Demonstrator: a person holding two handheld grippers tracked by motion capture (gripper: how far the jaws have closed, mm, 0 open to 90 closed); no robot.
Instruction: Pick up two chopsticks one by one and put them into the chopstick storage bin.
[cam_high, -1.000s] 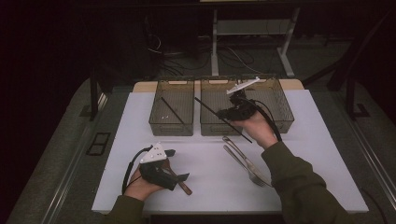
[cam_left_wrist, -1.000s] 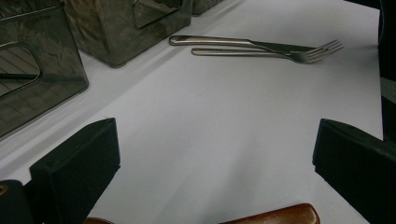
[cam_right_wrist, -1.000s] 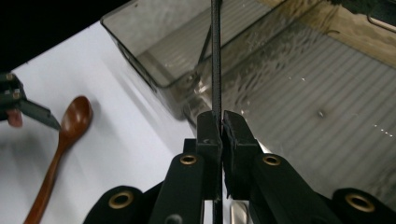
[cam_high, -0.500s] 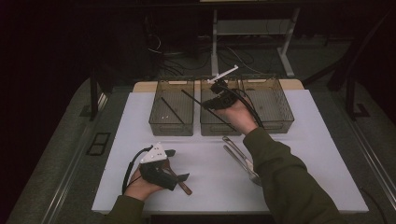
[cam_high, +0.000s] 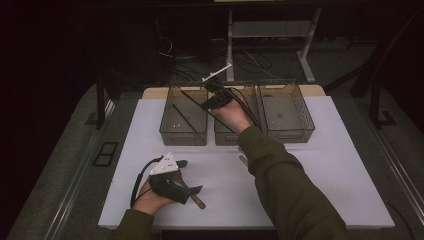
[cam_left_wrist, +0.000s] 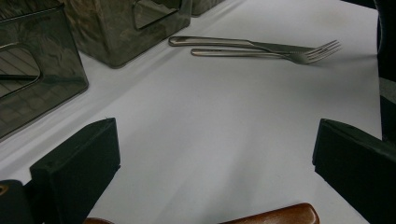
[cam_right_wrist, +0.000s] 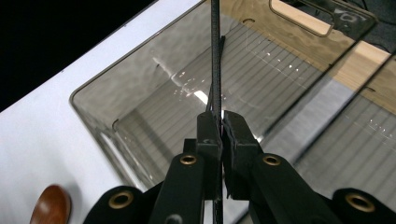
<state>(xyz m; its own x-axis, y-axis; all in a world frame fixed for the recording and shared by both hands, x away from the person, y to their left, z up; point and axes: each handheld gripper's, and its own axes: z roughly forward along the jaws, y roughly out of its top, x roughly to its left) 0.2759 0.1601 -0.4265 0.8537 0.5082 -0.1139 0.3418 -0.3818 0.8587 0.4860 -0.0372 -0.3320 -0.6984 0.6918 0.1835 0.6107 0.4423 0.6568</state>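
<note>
In the high view, at the lower left of the frame, the left gripper (cam_high: 187, 176) lies low on the white table (cam_high: 325, 170), held by the person's left hand (cam_high: 150, 197). Its jaws stand wide apart and hold nothing. A brown wooden handle (cam_high: 194, 196) lies on the table between them; in the left gripper view it shows at the bottom edge (cam_left_wrist: 275, 216), between the two black jaws and not pressed by them.

Further up in the left gripper view, a fork (cam_left_wrist: 280, 54) and a second metal piece of cutlery (cam_left_wrist: 219, 42) lie side by side, touching or almost touching, on the white surface in the upper middle of the frame.

In the middle of the high view, the right arm in a green sleeve (cam_high: 285, 185) reaches up the frame to the row of three clear bins. The right gripper (cam_high: 212, 100) is above the gap between the left bin (cam_high: 170, 131) and the middle bin (cam_high: 225, 137). Its jaws are fully closed on a thin black chopstick (cam_high: 192, 98), which slants toward the upper left of the frame over the left bin. In the right gripper view the chopstick (cam_right_wrist: 215, 56) runs straight up from the closed jaws (cam_right_wrist: 219, 128), above the floor of the bin (cam_right_wrist: 93, 98). Another black chopstick (cam_high: 184, 117) lies inside the left bin. The right bin (cam_high: 305, 125) stands at the upper right.
</note>
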